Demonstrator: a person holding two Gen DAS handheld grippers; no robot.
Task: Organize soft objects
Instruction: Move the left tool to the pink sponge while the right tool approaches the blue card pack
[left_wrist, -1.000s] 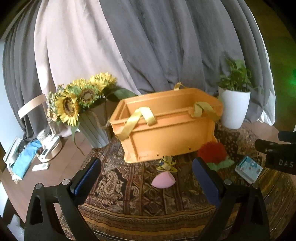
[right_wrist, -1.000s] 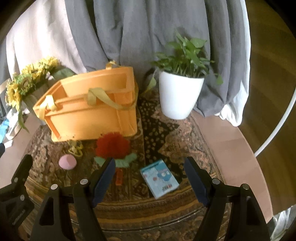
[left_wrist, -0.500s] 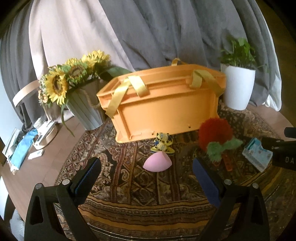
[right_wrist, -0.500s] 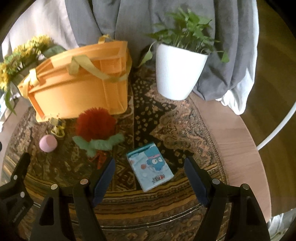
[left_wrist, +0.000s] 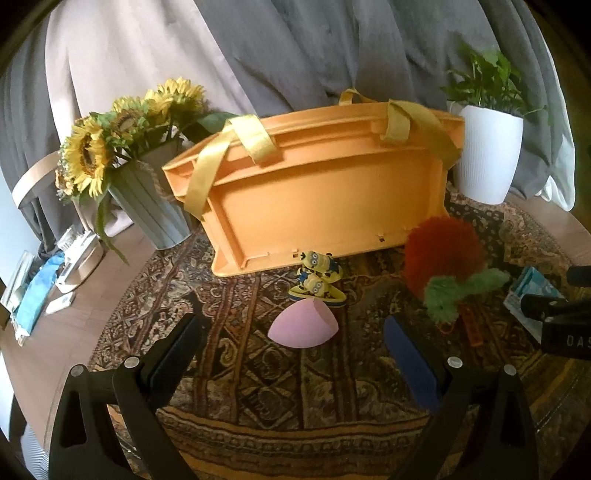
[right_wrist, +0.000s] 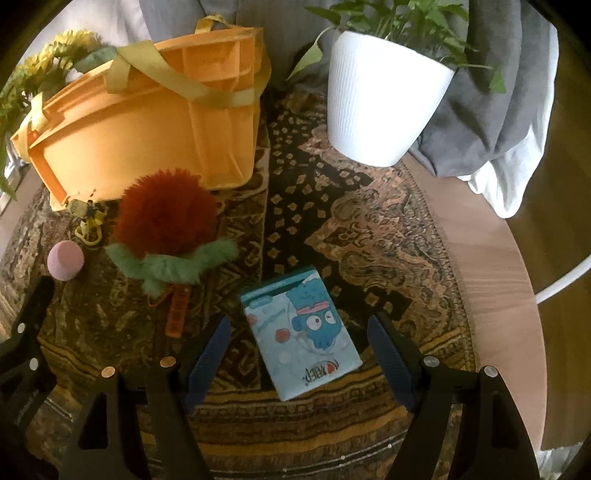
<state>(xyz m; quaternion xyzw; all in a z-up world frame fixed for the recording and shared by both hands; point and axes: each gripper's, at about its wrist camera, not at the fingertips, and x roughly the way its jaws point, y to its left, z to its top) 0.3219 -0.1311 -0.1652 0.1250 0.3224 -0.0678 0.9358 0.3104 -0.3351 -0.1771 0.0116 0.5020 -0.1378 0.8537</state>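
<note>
An orange crate (left_wrist: 325, 192) with yellow straps stands on a patterned rug; it also shows in the right wrist view (right_wrist: 140, 122). In front of it lie a pink egg-shaped sponge (left_wrist: 303, 328), a yellow minion toy (left_wrist: 317, 280), a red and green fluffy toy (right_wrist: 166, 232) and a light blue tissue pack (right_wrist: 301, 332). My left gripper (left_wrist: 295, 354) is open, low over the rug, the sponge between and just beyond its fingertips. My right gripper (right_wrist: 299, 350) is open, its fingers on either side of the tissue pack.
A white pot (right_wrist: 380, 107) with a green plant stands right of the crate. A grey vase of sunflowers (left_wrist: 147, 192) stands to its left. Grey and white curtains hang behind. The round wooden table's edge (right_wrist: 517, 280) runs at the right. Small items (left_wrist: 44, 291) lie at the far left.
Both grippers have moved forward and down. The sponge now sits between the left fingertips, and the tissue pack now sits between the right fingers. Both stay open.
</note>
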